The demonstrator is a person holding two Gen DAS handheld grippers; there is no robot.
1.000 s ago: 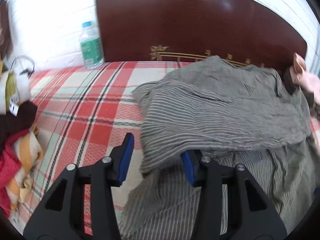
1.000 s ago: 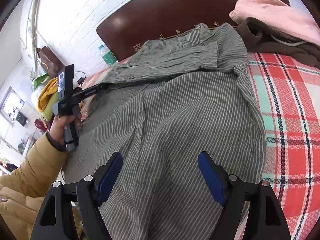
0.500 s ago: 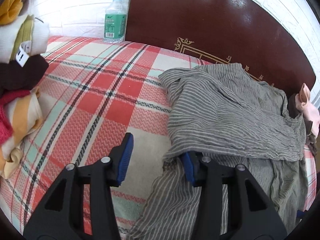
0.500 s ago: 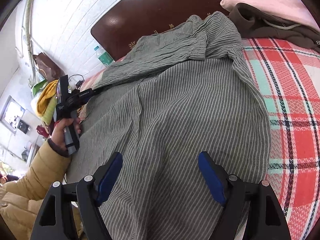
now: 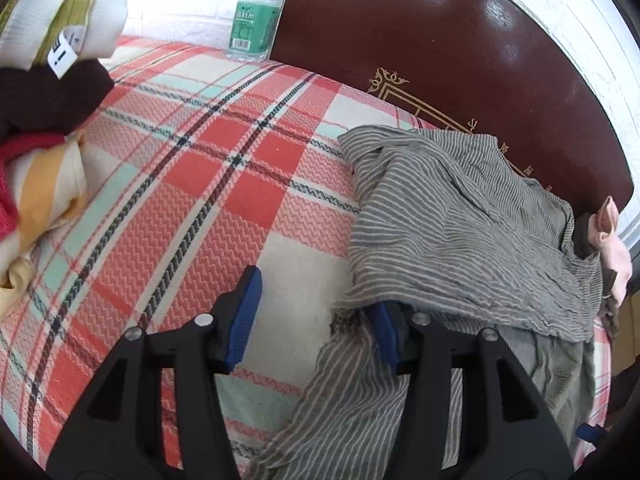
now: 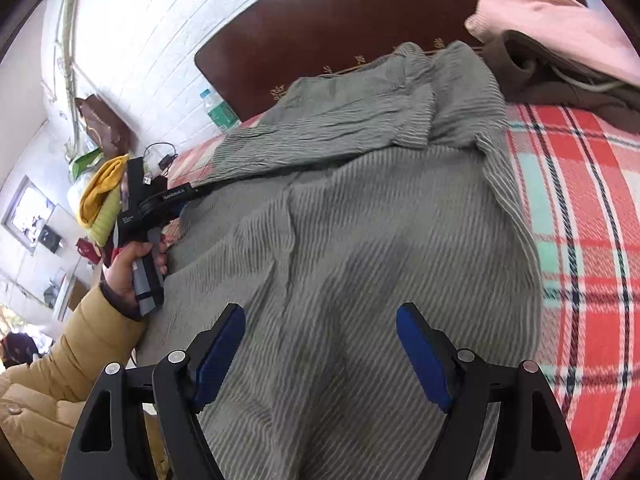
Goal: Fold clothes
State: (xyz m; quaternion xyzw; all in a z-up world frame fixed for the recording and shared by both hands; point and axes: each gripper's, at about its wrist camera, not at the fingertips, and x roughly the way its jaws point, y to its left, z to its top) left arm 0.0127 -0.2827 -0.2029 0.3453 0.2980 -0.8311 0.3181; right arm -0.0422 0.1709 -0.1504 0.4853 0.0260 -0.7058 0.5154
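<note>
One grey striped garment [image 6: 360, 240] lies spread on the plaid bedspread [image 5: 208, 168], its top against the dark headboard [image 5: 460, 48]. Left of the garment: a water bottle [image 5: 254, 20] by the headboard and a stack of folded clothes [image 5: 36, 92]. Right of it, a pink and a brown piece [image 6: 560, 52] are heaped. Left gripper [image 5: 312, 312] sits at the garment's left edge, jaws just widening, right finger [image 5: 384, 332] under a folded flap, nothing pinched. A hand [image 6: 128, 272] in a tan sleeve holds it. Right gripper [image 6: 320, 356] hovers spread wide over the garment's lower part, empty.
</note>
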